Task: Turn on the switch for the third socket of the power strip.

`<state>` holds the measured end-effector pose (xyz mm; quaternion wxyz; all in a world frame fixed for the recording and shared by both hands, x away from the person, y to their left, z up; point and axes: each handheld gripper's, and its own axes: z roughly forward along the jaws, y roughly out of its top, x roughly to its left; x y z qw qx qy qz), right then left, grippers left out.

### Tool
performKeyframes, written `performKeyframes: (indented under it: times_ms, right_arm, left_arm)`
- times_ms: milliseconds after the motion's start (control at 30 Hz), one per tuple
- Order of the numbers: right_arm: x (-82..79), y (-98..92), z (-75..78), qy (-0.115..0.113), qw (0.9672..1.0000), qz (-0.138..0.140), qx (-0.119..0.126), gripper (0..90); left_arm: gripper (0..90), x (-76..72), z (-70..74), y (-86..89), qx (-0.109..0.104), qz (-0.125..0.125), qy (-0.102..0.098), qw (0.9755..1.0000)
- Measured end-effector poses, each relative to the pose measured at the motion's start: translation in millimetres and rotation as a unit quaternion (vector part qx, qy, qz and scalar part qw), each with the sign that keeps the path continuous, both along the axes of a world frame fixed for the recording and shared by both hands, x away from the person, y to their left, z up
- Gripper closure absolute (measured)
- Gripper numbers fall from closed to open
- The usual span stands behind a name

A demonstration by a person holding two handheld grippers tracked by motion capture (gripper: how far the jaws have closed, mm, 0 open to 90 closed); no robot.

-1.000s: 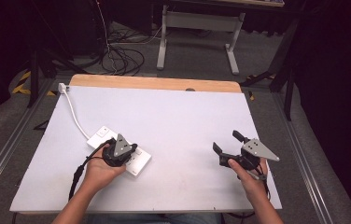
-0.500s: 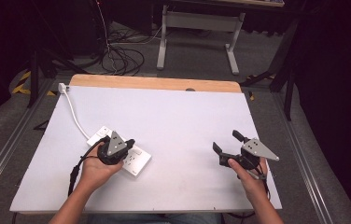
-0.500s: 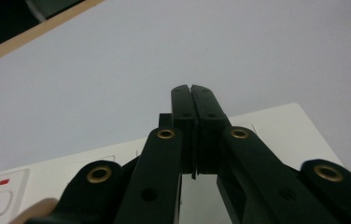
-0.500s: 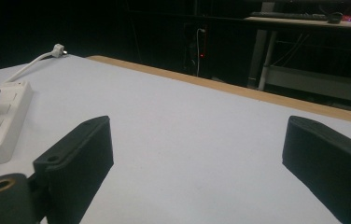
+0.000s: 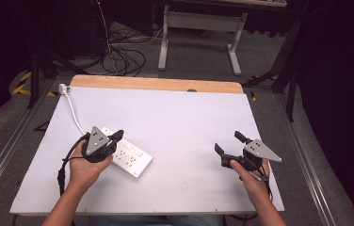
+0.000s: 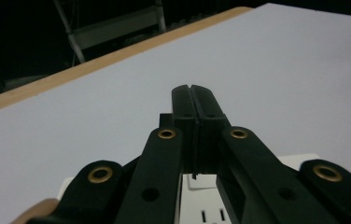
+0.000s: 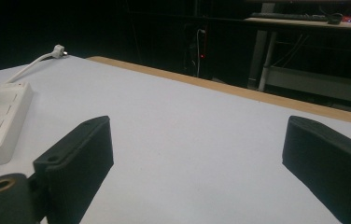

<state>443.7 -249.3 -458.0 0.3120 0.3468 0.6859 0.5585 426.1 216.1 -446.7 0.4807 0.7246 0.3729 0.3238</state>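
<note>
The left gripper (image 5: 114, 137) is sliding along the power strip (image 5: 130, 157) compared with a moment back, its jaws pressed together over the strip's near end with nothing between them. The strip is lying directly under and just ahead of it, sockets (image 6: 212, 215) showing below the tips. Nothing is plugged in or gripped yet, so the work is looking barely begun. The hand is holding low, angled forward. The right gripper (image 5: 229, 143) is waiting well apart, jaws spread wide, hovering over bare table (image 5: 189, 113).
</note>
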Motion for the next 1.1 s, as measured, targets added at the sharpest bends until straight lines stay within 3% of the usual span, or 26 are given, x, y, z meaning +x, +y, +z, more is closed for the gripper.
performKeyframes:
  times_ms: [133,467,1000,1100]
  right_arm:
    - [0.5,0.6,0.0,0.0,1.0,0.0,-0.003,9.1]
    - [1.8,1.4,0.1,-0.002,1.0,0.004,-0.003,8.9]
    - [2.8,3.5,0.3,-0.003,1.0,0.006,-0.004,8.9]
    - [2.9,3.3,0.3,-0.003,1.0,0.006,-0.004,8.9]
  left_arm:
    - [88.8,-1.2,2.3,8.2,-0.016,0.022,-0.011,0.9996]
    - [86.0,-4.1,6.4,22.1,-0.029,0.05,-0.03,0.9979]
    - [83.6,-15.1,15.5,54.5,-0.074,0.106,-0.055,0.9901]
    - [82.5,-15.9,16.0,57.4,-0.072,0.113,-0.059,0.9892]
